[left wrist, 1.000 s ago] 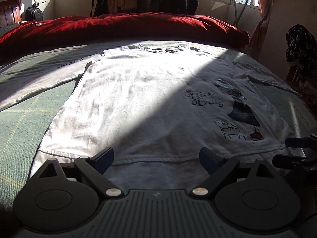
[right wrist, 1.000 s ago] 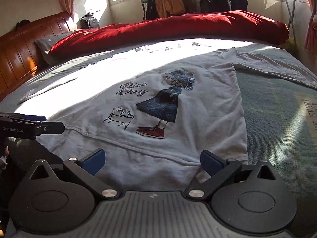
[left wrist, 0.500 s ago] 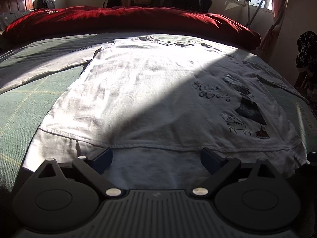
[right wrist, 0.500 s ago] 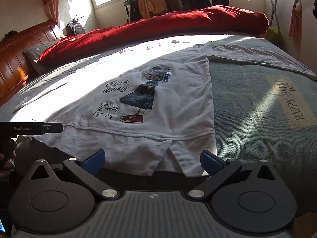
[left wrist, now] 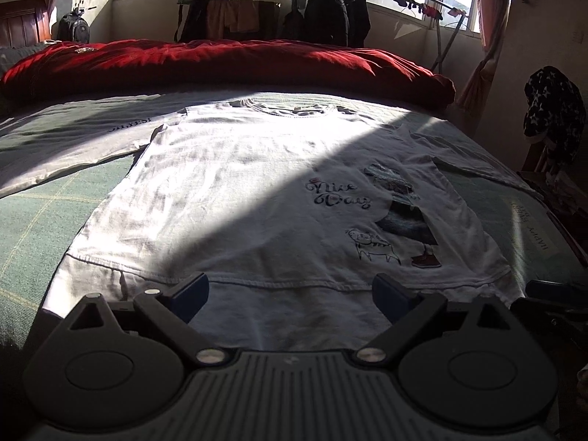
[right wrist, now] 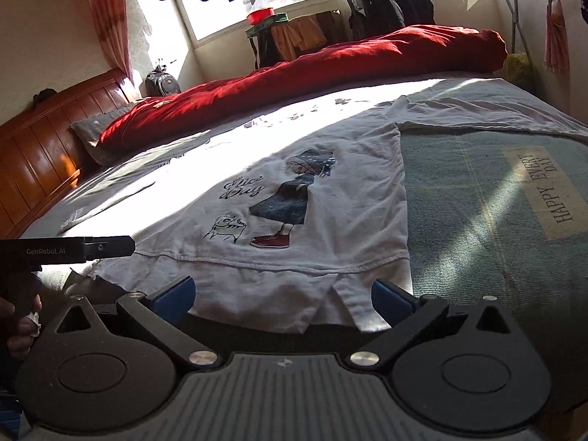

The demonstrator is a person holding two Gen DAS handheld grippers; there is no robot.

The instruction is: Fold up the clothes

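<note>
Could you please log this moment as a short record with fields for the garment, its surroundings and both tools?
garment: white T-shirt, spread flat, print side up
print: "Nice Day", girl and cat
surface: green bedspread
behind: red duvet
left tool: open, at the hem, gripping nothing
right tool: open, at the hem's right corner, gripping nothing
fold: not yet begun

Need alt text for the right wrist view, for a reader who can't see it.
A white T-shirt printed with a girl, a cat and "Nice Day" lies flat on a green bedspread, its hem just ahead of the open right gripper. A rolled red duvet lies beyond it.
</note>
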